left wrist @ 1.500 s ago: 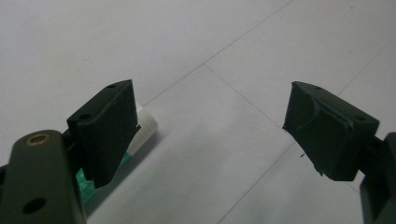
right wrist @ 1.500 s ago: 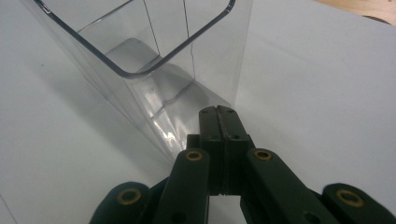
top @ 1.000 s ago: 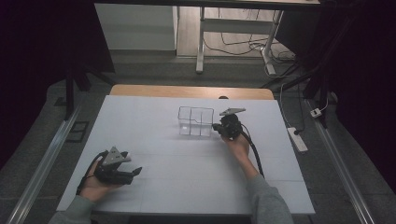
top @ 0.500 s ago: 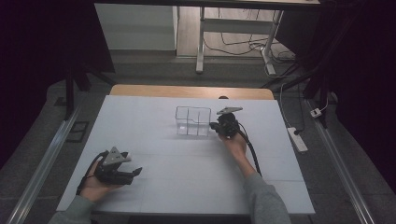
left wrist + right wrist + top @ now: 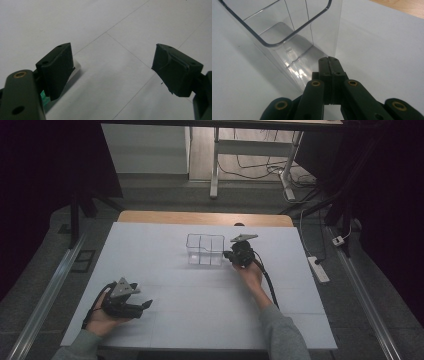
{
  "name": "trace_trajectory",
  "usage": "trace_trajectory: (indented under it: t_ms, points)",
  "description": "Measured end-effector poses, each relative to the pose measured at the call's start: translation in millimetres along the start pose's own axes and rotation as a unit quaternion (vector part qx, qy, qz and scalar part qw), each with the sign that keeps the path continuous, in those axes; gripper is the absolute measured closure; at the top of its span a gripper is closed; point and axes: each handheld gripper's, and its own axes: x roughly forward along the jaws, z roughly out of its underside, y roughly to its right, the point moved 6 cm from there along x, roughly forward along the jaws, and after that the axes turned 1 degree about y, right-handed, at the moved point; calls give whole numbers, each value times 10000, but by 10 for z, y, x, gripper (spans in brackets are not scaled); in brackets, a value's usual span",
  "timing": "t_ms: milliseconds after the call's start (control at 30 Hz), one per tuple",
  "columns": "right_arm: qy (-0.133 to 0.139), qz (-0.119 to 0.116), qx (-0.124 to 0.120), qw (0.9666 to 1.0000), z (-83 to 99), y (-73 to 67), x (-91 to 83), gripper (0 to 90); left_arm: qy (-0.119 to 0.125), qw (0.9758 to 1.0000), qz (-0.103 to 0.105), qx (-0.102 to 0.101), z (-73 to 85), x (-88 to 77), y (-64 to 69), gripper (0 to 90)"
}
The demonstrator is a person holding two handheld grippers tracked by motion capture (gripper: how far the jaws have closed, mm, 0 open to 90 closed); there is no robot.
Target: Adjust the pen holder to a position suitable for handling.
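Box (image 5: 205, 250): one clear plastic box with inner dividers stands upright on the white bench (image 5: 200, 320), a little right of centre and toward the far edge. The high view shows three compartments, one long and two smaller, all without contents. In the right gripper view its rounded rim (image 5: 294, 30) and see-through walls rise just ahead of the jaws.

Two tools are at work. The right tool (image 5: 231, 255) sits just beside the box's right wall, at its lower corner; its jaws are pressed flat together with nothing between them, the tips (image 5: 329, 60) at the wall's foot, though whether they touch it I cannot tell. The right hand (image 5: 250, 272) holds it, and one cable (image 5: 267, 285) trails back along the forearm.

The left tool (image 5: 145, 306) lies low near the bench's front left corner, well apart from the box, held in the left hand (image 5: 102, 315). Its jaws stand wide apart with only bare bench between them.

Open bench surrounds the box on the left, front and far side. A strip of wood (image 5: 205, 218) shows along the far edge.
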Motion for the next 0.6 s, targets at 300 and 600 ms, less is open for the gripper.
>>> trace_trajectory:
  t_ms: [300,600]
  points:
    - [41,-68,-46,10000,-50,-42,63,896,8,10000,-9,-1,1,-6,8,172]
    - [39,-105,-85,9999,-66,-70,99,896,2,10000,-8,6,3,-5,8,172]
